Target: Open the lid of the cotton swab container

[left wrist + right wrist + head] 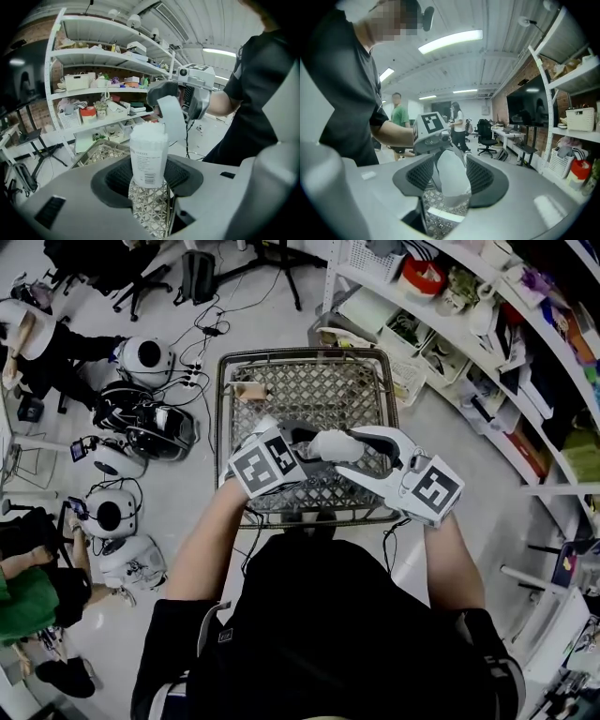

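Observation:
My left gripper (149,177) is shut on the cotton swab container (149,159), a clear upright tube with a printed label. Its top stands uncovered and the white swab tips (147,131) show. Just behind it, up and to the right, the pale lid (171,117) hangs in my right gripper (180,101). In the right gripper view the lid (452,180) sits between the pads of my right gripper (451,176), which is shut on it, with the left gripper's marker cube (431,125) right beyond. From the head view both grippers (298,448) (361,457) meet over a wire basket, a white piece (333,444) between them.
The wire mesh basket (234,381) is directly below my hands. Stocked shelves (487,343) run along the right. White round devices and cables (145,357) lie on the floor at the left, near seated people. In the right gripper view, people stand far back by office chairs (485,136).

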